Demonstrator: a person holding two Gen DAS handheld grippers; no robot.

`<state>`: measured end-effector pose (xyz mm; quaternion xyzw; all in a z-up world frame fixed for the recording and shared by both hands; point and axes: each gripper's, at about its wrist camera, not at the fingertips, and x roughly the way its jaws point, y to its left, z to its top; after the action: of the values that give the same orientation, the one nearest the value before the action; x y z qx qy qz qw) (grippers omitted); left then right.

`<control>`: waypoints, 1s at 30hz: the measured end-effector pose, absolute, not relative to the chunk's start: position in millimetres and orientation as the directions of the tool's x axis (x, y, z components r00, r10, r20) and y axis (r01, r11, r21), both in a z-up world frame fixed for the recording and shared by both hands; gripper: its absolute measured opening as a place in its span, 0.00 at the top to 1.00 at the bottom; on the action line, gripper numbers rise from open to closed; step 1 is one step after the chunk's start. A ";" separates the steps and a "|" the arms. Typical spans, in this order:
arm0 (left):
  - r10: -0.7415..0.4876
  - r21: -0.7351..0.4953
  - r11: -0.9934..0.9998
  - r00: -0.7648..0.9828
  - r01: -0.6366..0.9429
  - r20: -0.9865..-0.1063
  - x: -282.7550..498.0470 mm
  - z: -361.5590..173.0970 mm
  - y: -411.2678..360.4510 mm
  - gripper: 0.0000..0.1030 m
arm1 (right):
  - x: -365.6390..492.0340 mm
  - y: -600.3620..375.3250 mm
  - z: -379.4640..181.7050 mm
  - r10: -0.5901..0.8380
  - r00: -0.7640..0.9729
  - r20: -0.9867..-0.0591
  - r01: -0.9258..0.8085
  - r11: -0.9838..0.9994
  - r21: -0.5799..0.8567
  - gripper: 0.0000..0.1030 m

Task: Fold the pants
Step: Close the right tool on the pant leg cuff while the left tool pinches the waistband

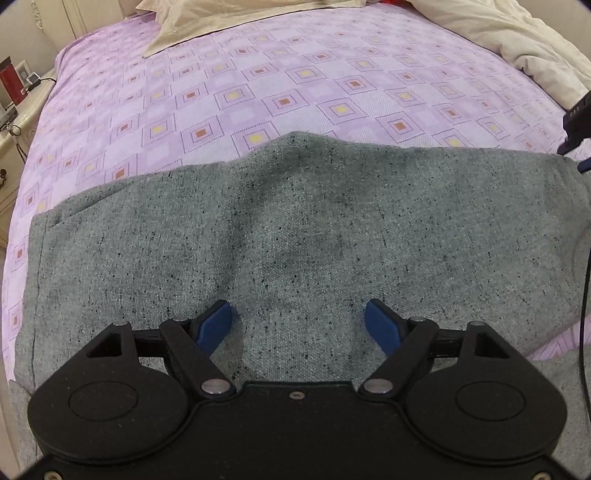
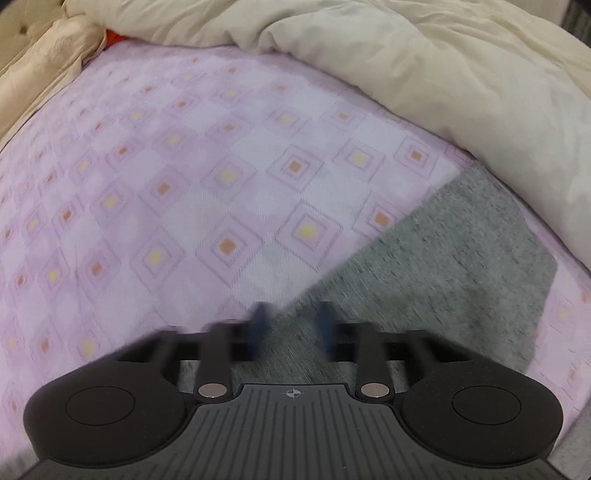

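The grey speckled pants (image 1: 295, 229) lie flat across the purple patterned bed sheet (image 1: 258, 81). My left gripper (image 1: 298, 321) hovers over the near part of the pants with its blue fingers wide apart, holding nothing. In the right wrist view one end of the pants (image 2: 443, 266) runs toward the right. My right gripper (image 2: 291, 321) is above the pants' edge, blurred by motion, with a narrow gap between its blue fingers and nothing between them. Part of the right gripper shows at the right edge of the left wrist view (image 1: 578, 122).
A cream duvet (image 2: 424, 74) is bunched along the far right of the bed. A beige pillow (image 1: 229, 18) lies at the head. A cream nightstand (image 1: 18, 110) with small items stands left of the bed. A black cable (image 1: 583, 314) hangs at the right.
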<state>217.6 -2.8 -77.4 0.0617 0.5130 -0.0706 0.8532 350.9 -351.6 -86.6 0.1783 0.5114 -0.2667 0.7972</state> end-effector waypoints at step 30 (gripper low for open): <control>-0.219 -0.248 0.966 0.278 -0.077 -0.935 322.8 -67.3 -27.0 0.22 | 197.3 -366.7 -78.4 -0.070 0.478 -0.876 0.563 0.789 0.245 0.97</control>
<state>322.8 -27.0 -67.3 -0.1233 0.5993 -0.0448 0.7897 197.3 -366.7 -78.4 0.2609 0.4730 -0.1932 0.8191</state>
